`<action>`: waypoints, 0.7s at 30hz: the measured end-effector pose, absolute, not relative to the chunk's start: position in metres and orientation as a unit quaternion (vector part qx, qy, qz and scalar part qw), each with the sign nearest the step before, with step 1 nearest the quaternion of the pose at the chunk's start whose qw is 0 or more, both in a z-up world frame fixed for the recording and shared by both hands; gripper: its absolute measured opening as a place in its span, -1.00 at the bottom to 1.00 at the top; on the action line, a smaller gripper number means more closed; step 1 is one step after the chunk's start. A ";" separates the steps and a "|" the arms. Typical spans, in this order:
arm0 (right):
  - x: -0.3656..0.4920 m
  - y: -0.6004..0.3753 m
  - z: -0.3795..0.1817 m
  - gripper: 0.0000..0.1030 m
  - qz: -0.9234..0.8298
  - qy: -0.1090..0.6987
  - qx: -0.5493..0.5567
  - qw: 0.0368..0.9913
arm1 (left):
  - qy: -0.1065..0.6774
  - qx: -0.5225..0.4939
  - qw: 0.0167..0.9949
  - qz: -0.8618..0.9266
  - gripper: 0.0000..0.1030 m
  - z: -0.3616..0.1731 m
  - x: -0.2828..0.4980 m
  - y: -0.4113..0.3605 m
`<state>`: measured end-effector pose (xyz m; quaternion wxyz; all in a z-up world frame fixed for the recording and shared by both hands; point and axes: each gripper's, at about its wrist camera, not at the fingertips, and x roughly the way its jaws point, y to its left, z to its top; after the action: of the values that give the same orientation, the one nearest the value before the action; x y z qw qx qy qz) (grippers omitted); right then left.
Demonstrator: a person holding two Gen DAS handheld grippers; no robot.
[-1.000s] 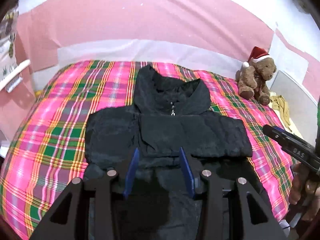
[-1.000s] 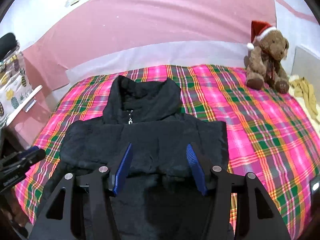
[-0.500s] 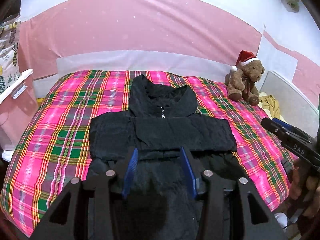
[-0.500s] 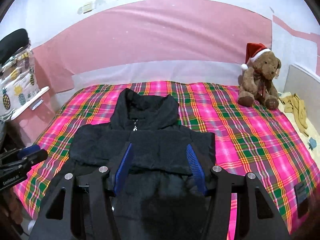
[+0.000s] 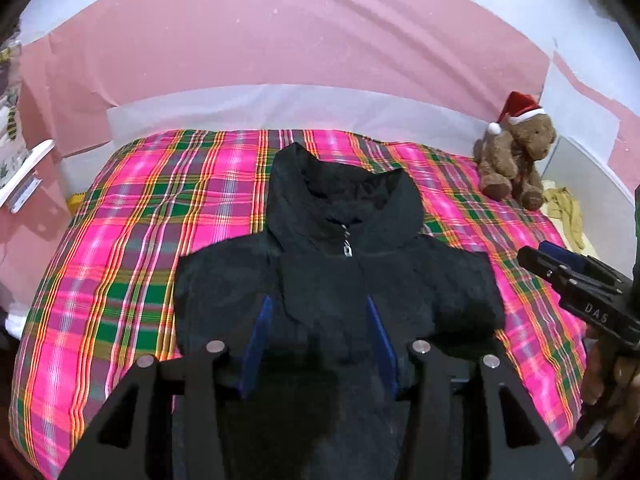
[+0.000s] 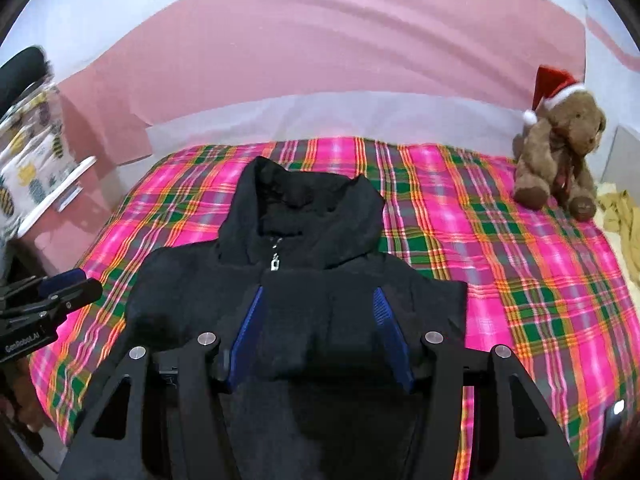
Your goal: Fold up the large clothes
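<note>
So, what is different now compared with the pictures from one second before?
Both cameras pulled back from the black hooded jacket and then came nearer again. The left gripper has just been opening its jaws a little, with nothing gripped between them. The right gripper kept its opening, also empty. The jacket, the pink plaid bedcover and the brown teddy bear did not move.

Plaid bed (image 5: 120, 280), black jacket (image 5: 332, 280) spread flat, teddy bear (image 5: 516, 156)
</note>
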<state>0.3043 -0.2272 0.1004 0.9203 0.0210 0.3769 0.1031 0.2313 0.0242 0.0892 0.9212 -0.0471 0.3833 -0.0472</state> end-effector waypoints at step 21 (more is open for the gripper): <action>0.548 -0.249 0.014 0.20 0.095 0.449 0.010 0.889 | 0.430 -0.044 0.902 -0.006 0.28 0.006 0.503 0.037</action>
<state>0.5479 -0.2492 0.0145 0.8886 0.0100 0.4487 0.0949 0.5032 0.0371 0.0063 0.9017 -0.0445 0.4300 -0.0063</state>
